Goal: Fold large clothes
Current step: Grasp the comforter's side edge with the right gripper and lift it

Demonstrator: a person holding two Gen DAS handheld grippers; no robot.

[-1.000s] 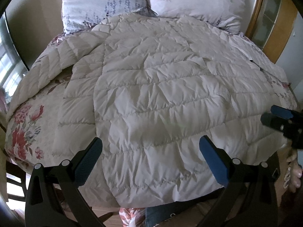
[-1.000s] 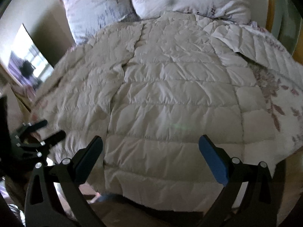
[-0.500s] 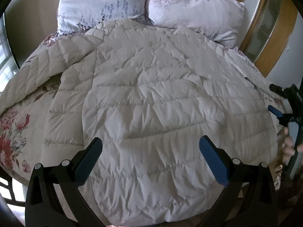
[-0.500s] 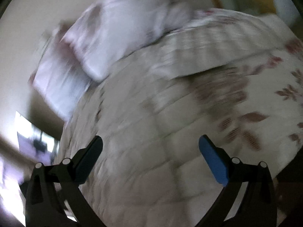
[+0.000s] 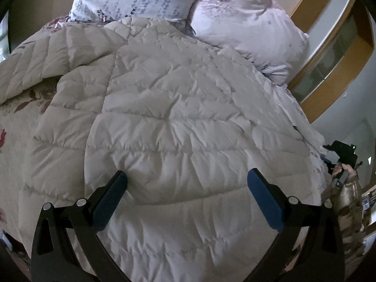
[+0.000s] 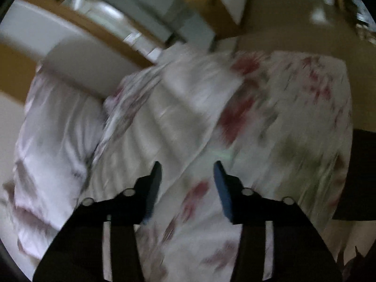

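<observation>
Left gripper (image 5: pixel 186 188), the one you hold over the near middle of the garment, stands with its jaws spread wide and nothing between them; its dark pads hover above the fabric and pinch none of it. Your right gripper (image 6: pixel 187 178) is closing its jaws at this moment, above the line where the pale quilted panel meets the floral bedspread (image 6: pixel 293 122); that view is heavily blurred, and I judge that no cloth is yet caught between the pads. From the left wrist view that same tool shows only small at the far right edge of the bed, in your hand (image 5: pixel 342 169). The task's thing, a large pale quilted coat (image 5: pixel 178 122), lies spread flat over most of the bed, its far end reaching the two pillows (image 5: pixel 246 16) and a sleeve (image 5: pixel 42 54) lying out to the far left. No clear fold is made in it yet. In my judgement the work is at its start: the sleeves and sides remain to be brought in, then the length doubled over. Containers: none is visible in either view, so there are no contents to record.
</observation>
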